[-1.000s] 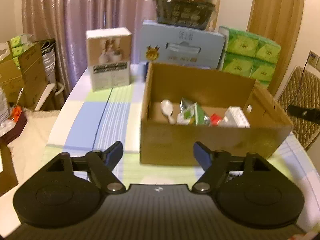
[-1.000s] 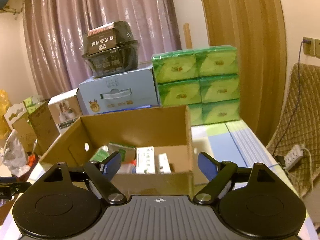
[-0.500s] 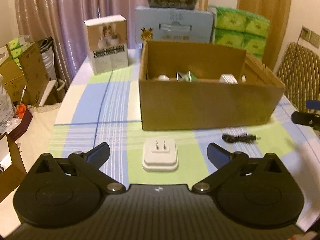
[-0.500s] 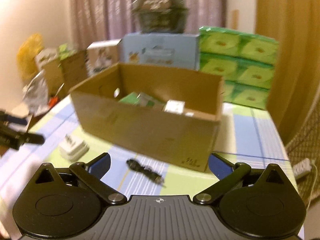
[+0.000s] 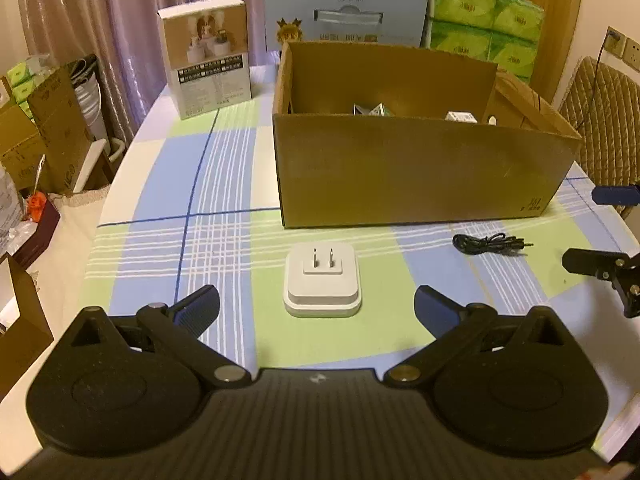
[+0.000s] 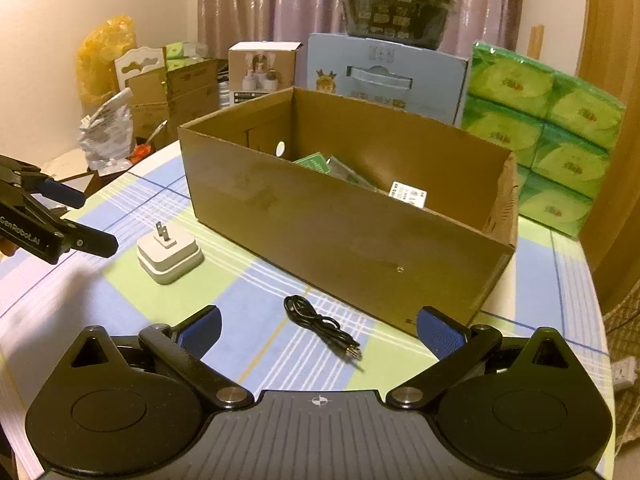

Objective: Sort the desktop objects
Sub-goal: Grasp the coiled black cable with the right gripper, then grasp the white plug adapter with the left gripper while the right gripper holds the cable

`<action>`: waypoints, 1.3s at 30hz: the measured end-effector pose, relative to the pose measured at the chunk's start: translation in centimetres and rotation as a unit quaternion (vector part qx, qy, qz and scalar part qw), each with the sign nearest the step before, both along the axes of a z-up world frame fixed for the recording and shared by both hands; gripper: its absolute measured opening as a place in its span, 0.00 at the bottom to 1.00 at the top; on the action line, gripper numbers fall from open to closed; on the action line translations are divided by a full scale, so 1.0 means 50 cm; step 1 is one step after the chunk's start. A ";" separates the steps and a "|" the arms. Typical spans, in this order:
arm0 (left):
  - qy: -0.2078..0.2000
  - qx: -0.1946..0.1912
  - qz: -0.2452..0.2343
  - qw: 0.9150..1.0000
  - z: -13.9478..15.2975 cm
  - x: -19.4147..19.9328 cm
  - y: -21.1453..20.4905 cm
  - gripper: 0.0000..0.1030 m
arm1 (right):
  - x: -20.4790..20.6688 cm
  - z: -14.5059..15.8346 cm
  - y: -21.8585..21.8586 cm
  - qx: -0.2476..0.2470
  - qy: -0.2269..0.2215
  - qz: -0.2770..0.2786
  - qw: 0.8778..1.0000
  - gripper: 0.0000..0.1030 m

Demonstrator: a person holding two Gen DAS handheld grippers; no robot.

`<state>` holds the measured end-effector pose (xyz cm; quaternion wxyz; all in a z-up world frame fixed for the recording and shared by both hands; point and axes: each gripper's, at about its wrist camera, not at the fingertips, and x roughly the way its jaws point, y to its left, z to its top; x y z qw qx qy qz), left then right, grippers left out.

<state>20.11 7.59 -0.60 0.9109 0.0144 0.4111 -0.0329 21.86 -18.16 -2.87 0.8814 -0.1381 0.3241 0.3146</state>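
Both grippers' jaws stood wide apart, empty: left gripper (image 5: 316,306), right gripper (image 6: 318,328). White plug adapter (image 5: 322,278) and black cable (image 6: 322,330) lay on the tablecloth just before the cardboard box (image 5: 416,172).

We hold our left gripper (image 5: 316,306) tilted down toward the table (image 5: 224,184), its jaws spread wide with nothing between the blue pads (image 5: 198,312). The jaws have just been opening, and they stand clear above the table. Our right gripper (image 6: 318,326) is also pitched down toward the table, jaws wide apart and empty, and they too have just been opening. In the left wrist view the right gripper's black fingers (image 5: 600,266) reach in from the right edge, over the table. In the right wrist view the left gripper's fingers (image 6: 86,242) reach in from the left edge, also above the table.
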 end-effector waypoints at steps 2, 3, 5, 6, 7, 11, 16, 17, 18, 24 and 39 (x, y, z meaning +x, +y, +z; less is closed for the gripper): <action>0.005 0.001 0.000 1.000 -0.005 0.006 0.001 0.99 | 0.007 -0.007 0.002 -0.003 0.014 0.007 1.000 0.98; 0.008 0.001 -0.001 1.000 -0.007 0.009 0.001 0.99 | 0.012 -0.013 0.003 -0.006 0.022 0.011 1.000 0.98; 0.011 0.006 -0.001 1.000 -0.012 0.014 0.001 0.99 | 0.017 -0.019 0.004 -0.008 0.028 0.016 0.999 0.98; 0.011 0.009 -0.004 1.000 -0.014 0.016 0.000 0.98 | 0.020 -0.022 0.005 -0.009 0.032 0.019 0.999 0.98; 0.011 0.012 -0.006 1.000 -0.016 0.017 -0.001 0.98 | 0.025 -0.026 0.007 -0.011 0.034 0.021 0.999 0.98; 0.010 0.014 -0.015 1.000 -0.022 0.025 -0.005 0.98 | 0.046 -0.045 0.014 -0.021 0.048 0.024 0.998 0.90; 0.011 0.027 -0.018 0.999 -0.031 0.036 -0.009 0.98 | 0.073 -0.075 0.032 -0.037 0.061 0.040 0.997 0.78; 0.012 0.027 -0.018 0.999 -0.035 0.039 -0.008 0.98 | 0.080 -0.079 0.035 -0.037 0.062 0.041 0.997 0.76; 0.014 0.026 -0.018 0.999 -0.038 0.042 -0.007 0.98 | 0.087 -0.082 0.037 -0.035 0.064 0.041 0.996 0.74; 0.026 0.016 -0.022 0.999 -0.052 0.056 -0.002 0.92 | 0.128 -0.114 0.057 -0.045 0.084 0.050 0.994 0.56; 0.034 0.002 -0.042 0.999 -0.097 0.106 -0.004 0.79 | 0.117 -0.113 0.085 -0.044 0.138 0.056 0.988 0.13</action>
